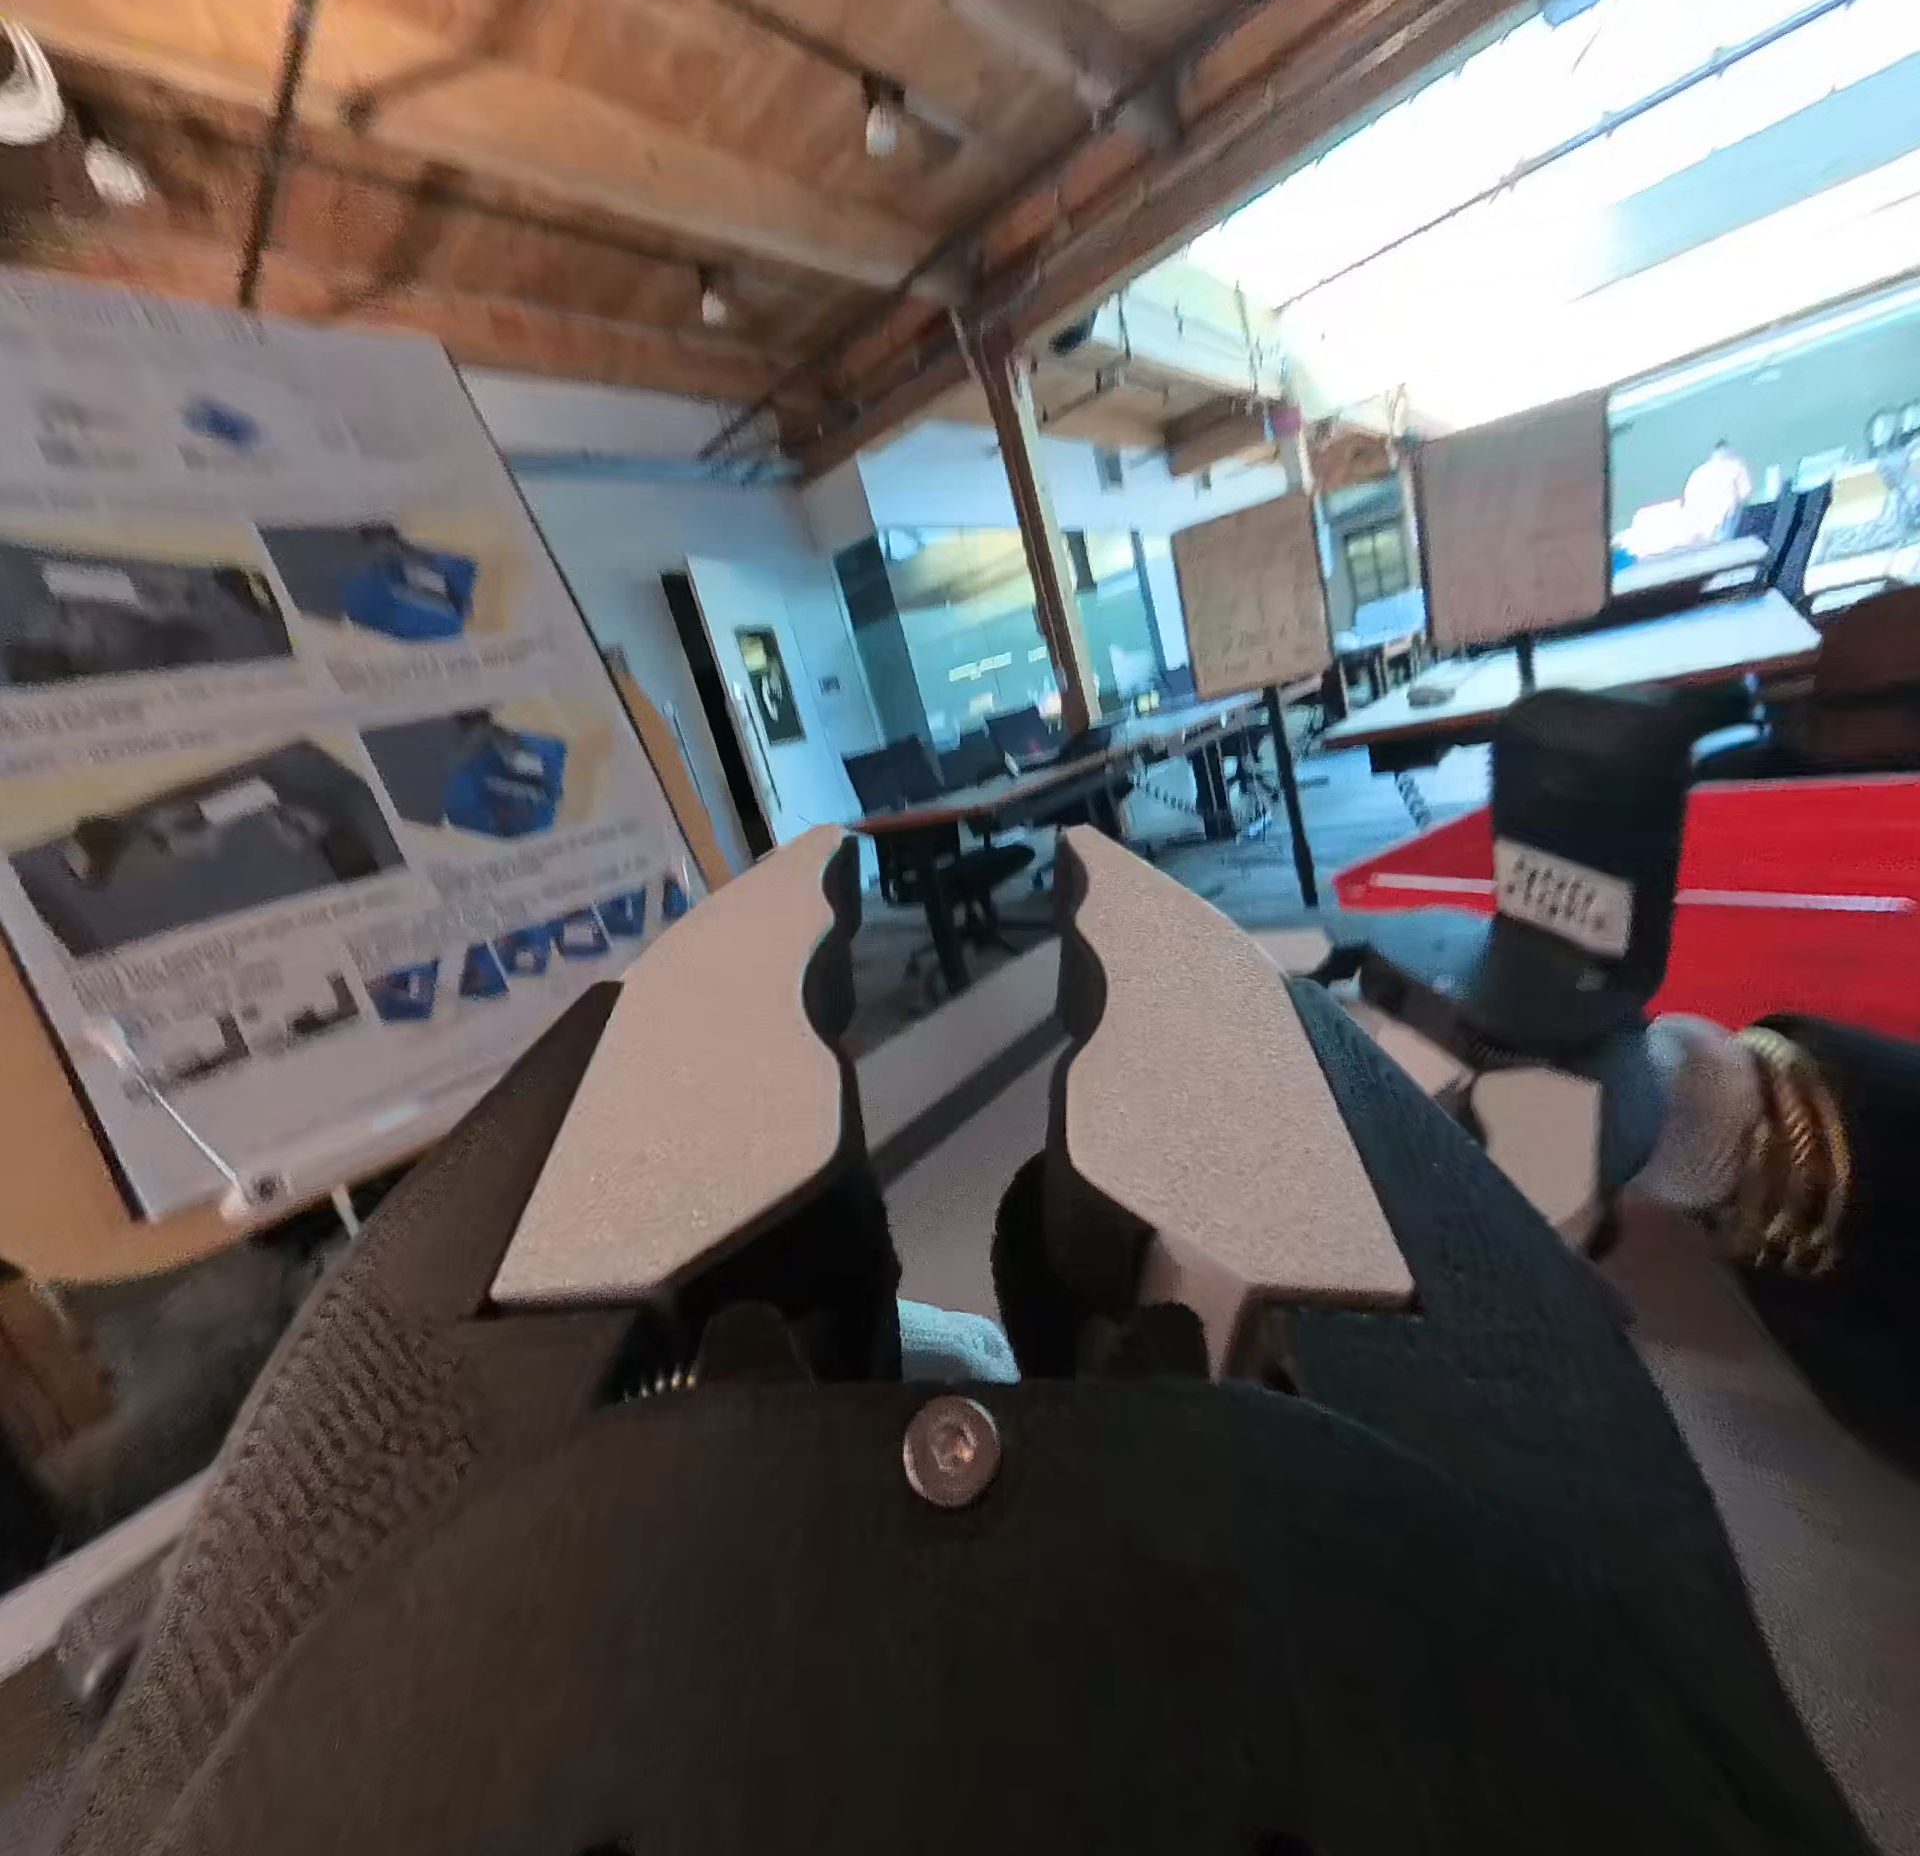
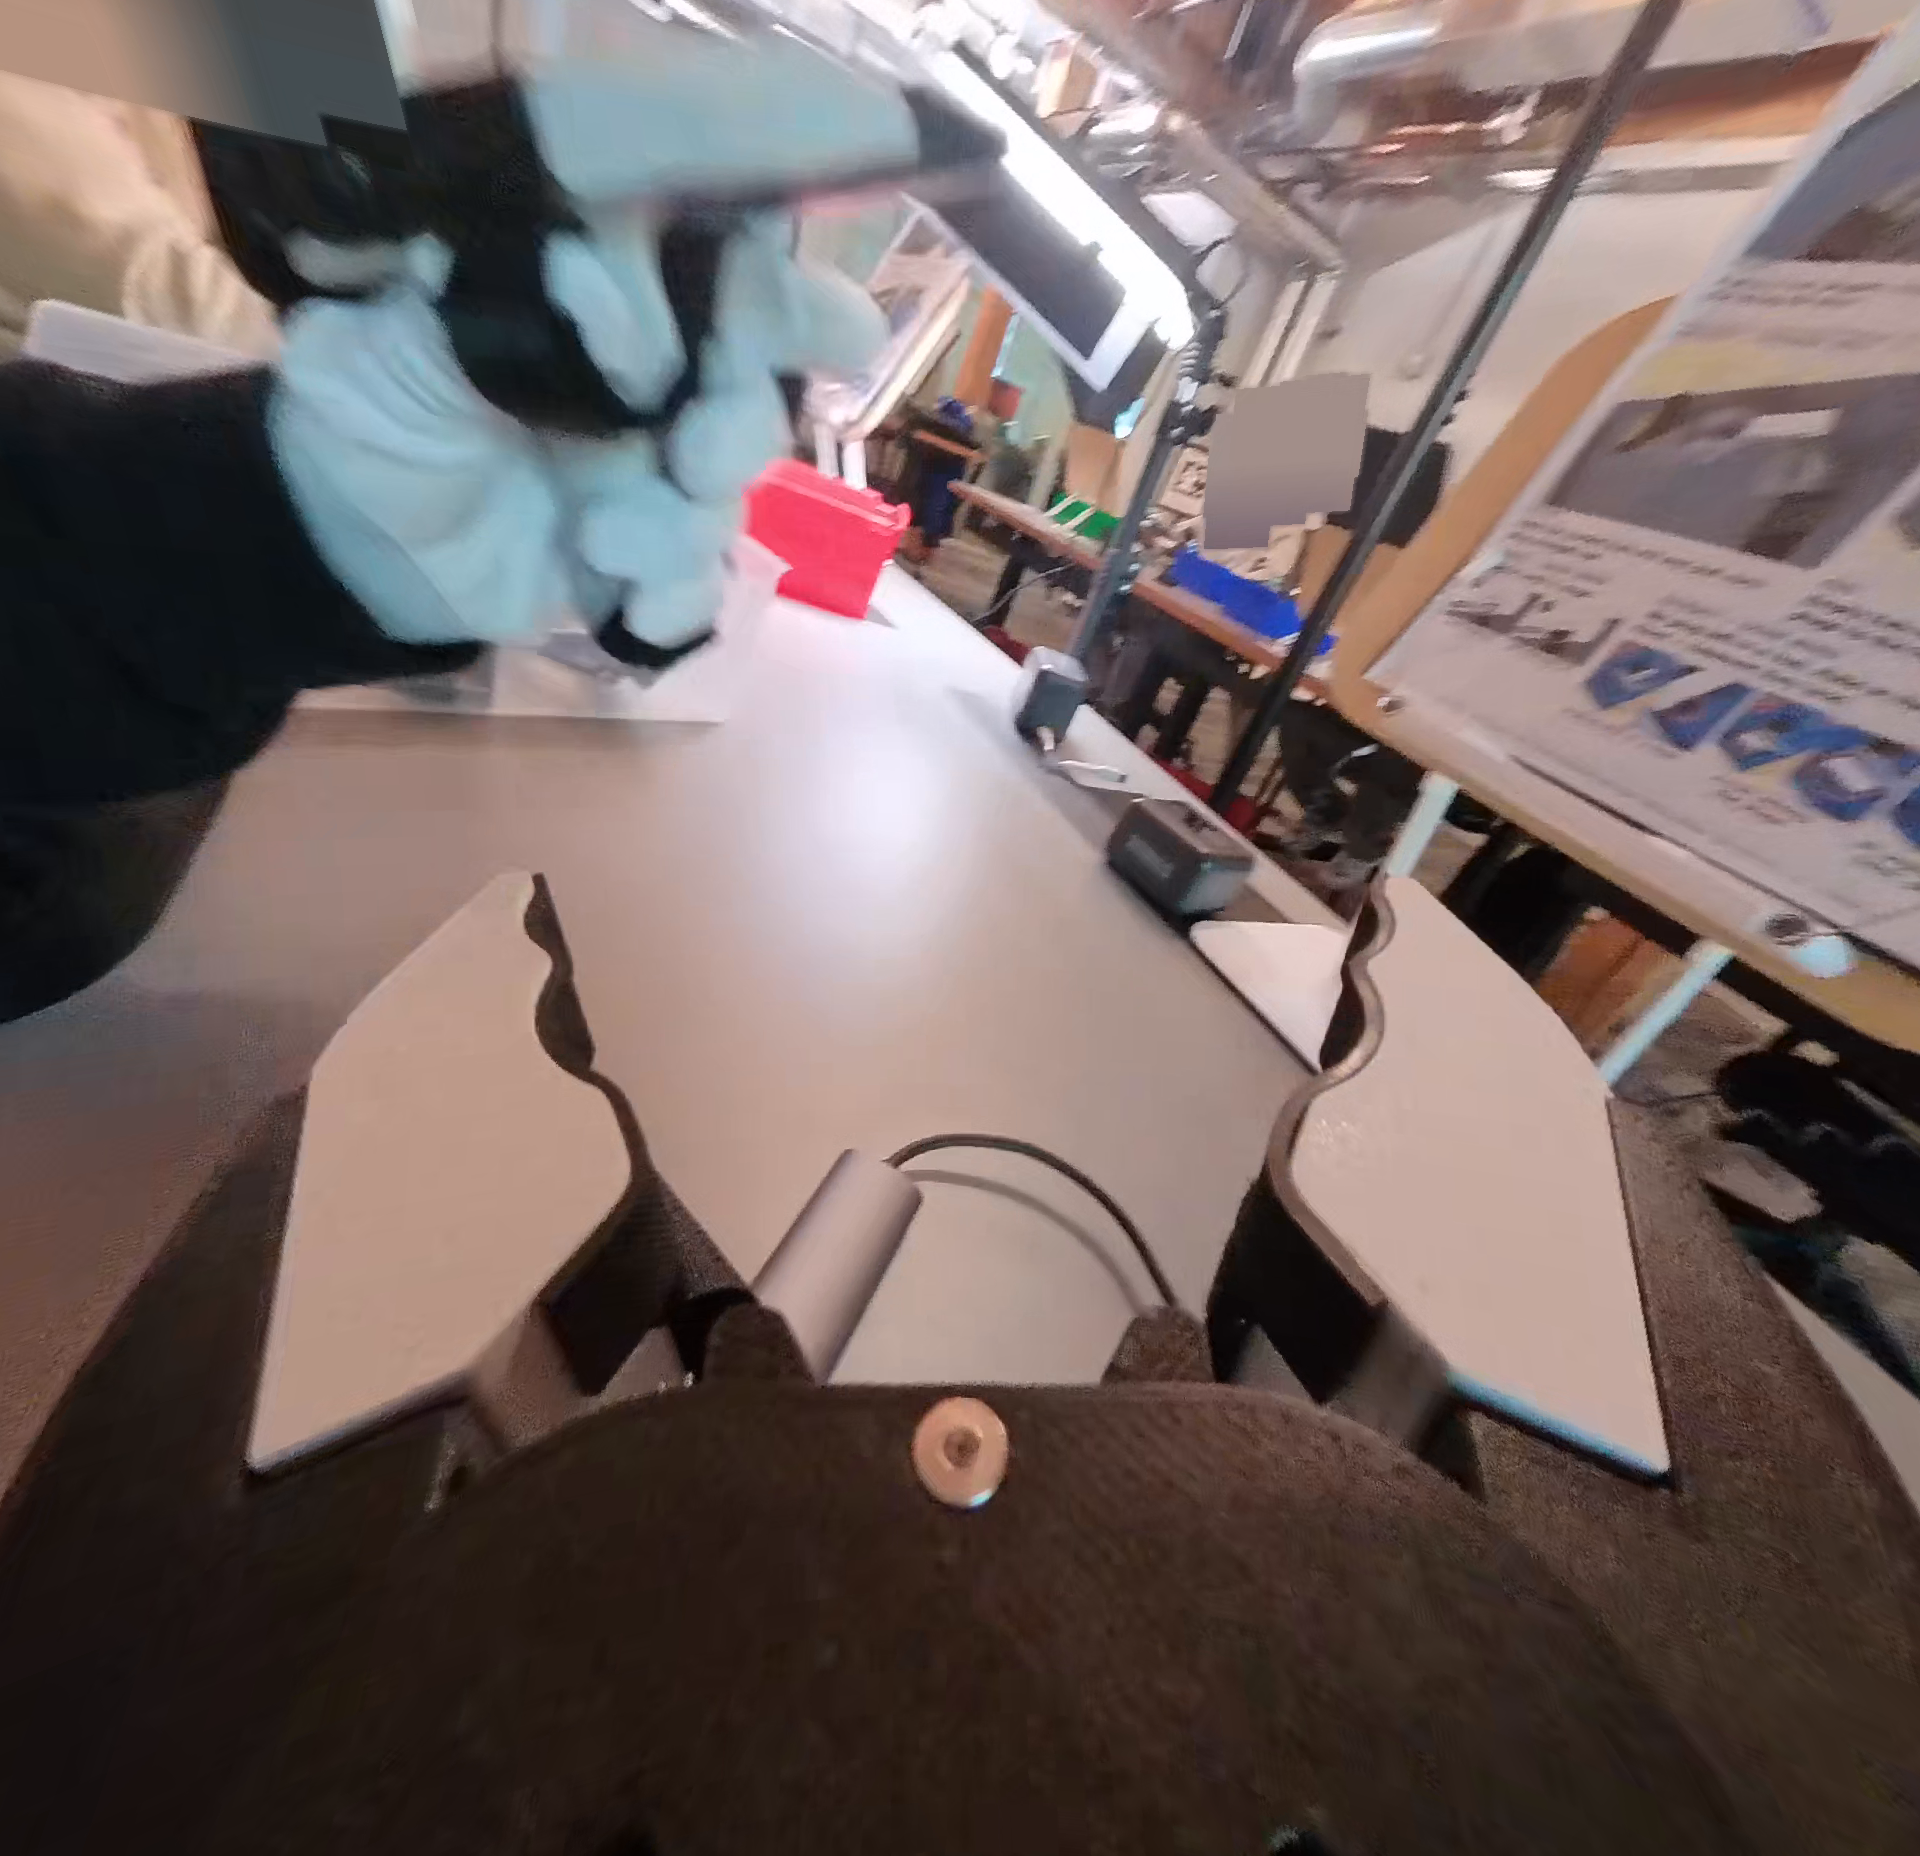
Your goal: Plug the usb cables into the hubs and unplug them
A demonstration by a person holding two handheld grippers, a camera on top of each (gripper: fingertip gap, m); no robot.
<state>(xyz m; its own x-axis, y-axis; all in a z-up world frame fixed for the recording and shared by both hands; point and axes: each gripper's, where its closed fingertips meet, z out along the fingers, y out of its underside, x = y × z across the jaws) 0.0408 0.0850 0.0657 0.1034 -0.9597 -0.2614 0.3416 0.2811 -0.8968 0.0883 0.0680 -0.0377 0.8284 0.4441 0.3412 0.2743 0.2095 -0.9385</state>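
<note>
Left wrist view: the left gripper (image 1: pixel 956 861) is raised and tilted up toward the room, jaws parted by a narrow gap with nothing between them; neither hub nor cable shows here. A poster board (image 1: pixel 260 726) stands to its left, the other gripper (image 1: pixel 1579 871) to its right.

Right wrist view: the right gripper (image 2: pixel 951 933) hangs low over the grey table (image 2: pixel 727 871), jaws spread wide and empty, probably ready to grasp. A silver hub (image 2: pixel 836 1256) with its black cable (image 2: pixel 1049 1172) lies just below, between the finger bases. The table edge runs close on the right; bare surface lies ahead.

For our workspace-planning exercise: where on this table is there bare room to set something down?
The widest bare patch of table lies between the red bin and the silver hub. It is crowded along the right edge, near the grey box and clamp.
</note>
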